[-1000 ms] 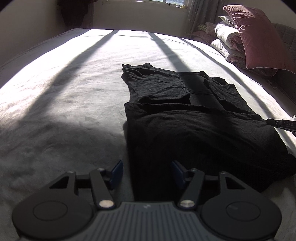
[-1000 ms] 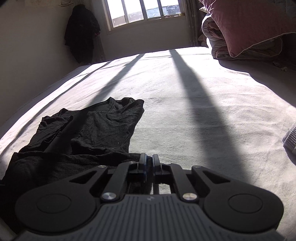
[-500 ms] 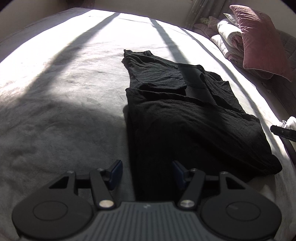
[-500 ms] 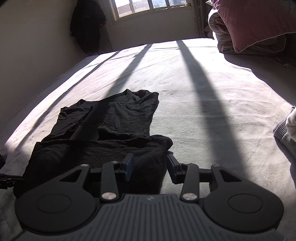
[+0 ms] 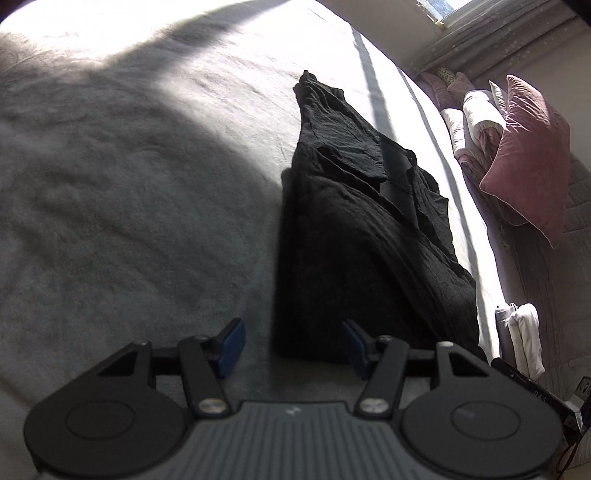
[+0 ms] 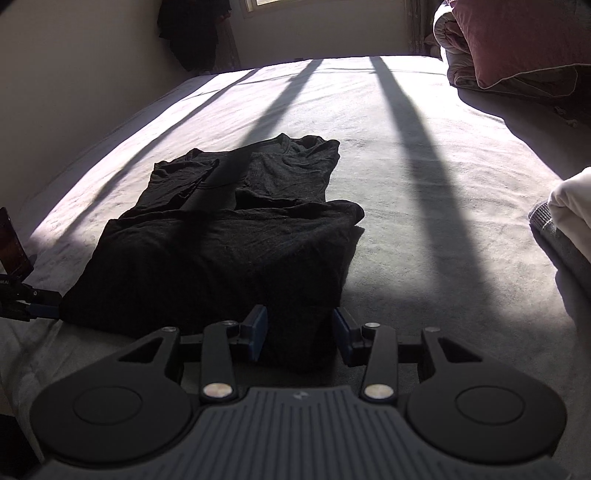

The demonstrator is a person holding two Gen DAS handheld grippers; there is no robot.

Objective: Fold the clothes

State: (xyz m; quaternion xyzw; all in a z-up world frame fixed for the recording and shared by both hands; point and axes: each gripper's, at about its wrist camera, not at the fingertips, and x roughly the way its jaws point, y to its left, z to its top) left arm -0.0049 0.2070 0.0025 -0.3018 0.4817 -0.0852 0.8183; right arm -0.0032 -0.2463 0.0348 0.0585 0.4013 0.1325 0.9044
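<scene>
Lying on the grey bed (image 6: 424, 177), the black shirt (image 6: 229, 254) is partly folded: its lower part is doubled up over the body, with the neckline and sleeves at the far end. Bars of shadow and sunlight cross both cloth and bedcover.

In the right wrist view, the right gripper (image 6: 299, 334) sits at the near right corner of the fold. Its blue-padded fingers (image 6: 258, 328) are spread wide, one on each side of the corner, and they grip nothing; whether the pads touch the cloth cannot be told. At the far left edge of this view the tips of the left gripper (image 6: 33, 306) show just beside the near left corner of the shirt.

In the left wrist view, the left gripper (image 5: 291, 343) is likewise spread wide and empty. The near edge of the black shirt (image 5: 362, 236) lies between its fingers (image 5: 232, 343), closer to the right one, which overlaps the dark cloth in the picture. The left finger is over bare bedcover on the bed (image 5: 129, 206).

A dusky pink pillow (image 5: 532, 166) leans on rolled bedding (image 5: 476, 122) at the far right. A folded white cloth (image 5: 524, 339) rests near the right edge of the bed. A dark garment (image 6: 192, 33) hangs on the far wall beside the window.
</scene>
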